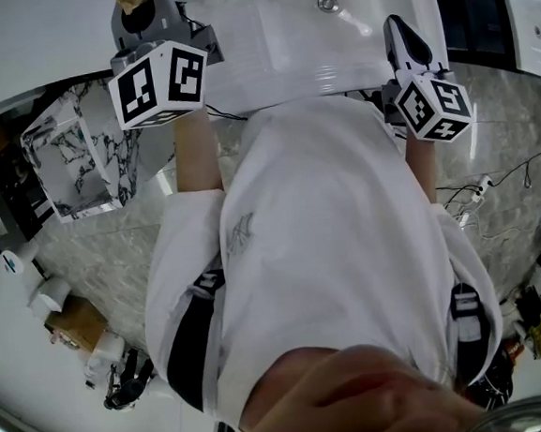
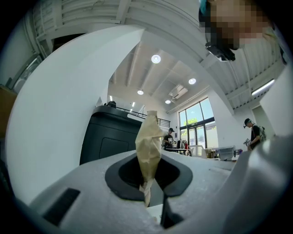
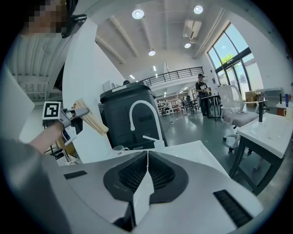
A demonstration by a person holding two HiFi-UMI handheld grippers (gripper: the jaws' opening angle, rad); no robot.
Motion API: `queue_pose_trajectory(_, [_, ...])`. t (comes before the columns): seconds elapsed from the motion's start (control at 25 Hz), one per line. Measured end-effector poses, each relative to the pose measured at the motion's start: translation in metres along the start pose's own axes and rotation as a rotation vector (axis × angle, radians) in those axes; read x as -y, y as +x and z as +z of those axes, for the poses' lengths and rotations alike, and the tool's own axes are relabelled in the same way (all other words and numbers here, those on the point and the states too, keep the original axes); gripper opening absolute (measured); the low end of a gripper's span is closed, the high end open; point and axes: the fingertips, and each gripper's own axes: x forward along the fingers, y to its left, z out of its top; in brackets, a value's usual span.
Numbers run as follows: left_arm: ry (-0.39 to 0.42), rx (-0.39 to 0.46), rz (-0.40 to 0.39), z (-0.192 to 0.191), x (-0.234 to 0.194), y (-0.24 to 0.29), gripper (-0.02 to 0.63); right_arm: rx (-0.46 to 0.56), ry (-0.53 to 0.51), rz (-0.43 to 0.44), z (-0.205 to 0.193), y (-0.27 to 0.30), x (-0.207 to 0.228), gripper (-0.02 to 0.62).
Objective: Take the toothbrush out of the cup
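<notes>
My left gripper (image 2: 153, 180) is shut on a tan, paper-like toothbrush (image 2: 149, 141) that sticks up from between its jaws. In the right gripper view the same gripper (image 3: 68, 118) shows at the left, raised, with the tan toothbrush (image 3: 91, 119) pointing right. In the head view the left gripper (image 1: 140, 10) is at the top left and my right gripper (image 1: 404, 39) at the top right, over a white sink (image 1: 367, 32). The right gripper (image 3: 147, 157) has its pads together with nothing between them. A white cup (image 3: 119, 148) stands low on the counter below the toothbrush.
A white faucet (image 3: 137, 112) stands before a dark cabinet (image 3: 130, 98). A marbled box (image 1: 77, 157) sits at the left, cardboard and clutter (image 1: 78, 326) lie on the floor, and cables (image 1: 494, 186) run at the right. A white table (image 3: 270, 130) and chair (image 3: 231, 109) stand at the right.
</notes>
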Motion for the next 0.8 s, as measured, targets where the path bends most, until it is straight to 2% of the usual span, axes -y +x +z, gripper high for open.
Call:
queue_pose_trajectory(0.16, [-0.008, 0.013, 0.027, 0.005, 0.0, -0.014, 0.04, 0.001, -0.013, -0.014, -0.001, -0.004, 0.017, 0.015])
queue_pose_trajectory(0.44, [-0.008, 0.007, 0.032, 0.002, 0.028, -0.023, 0.04, 0.021, -0.02, -0.1, 0.009, -0.03, 0.072, 0.015])
queue_pose_trajectory(0.8, [-0.024, -0.005, 0.035, -0.007, 0.061, -0.054, 0.04, 0.045, -0.001, -0.112, 0.003, -0.045, 0.098, 0.015])
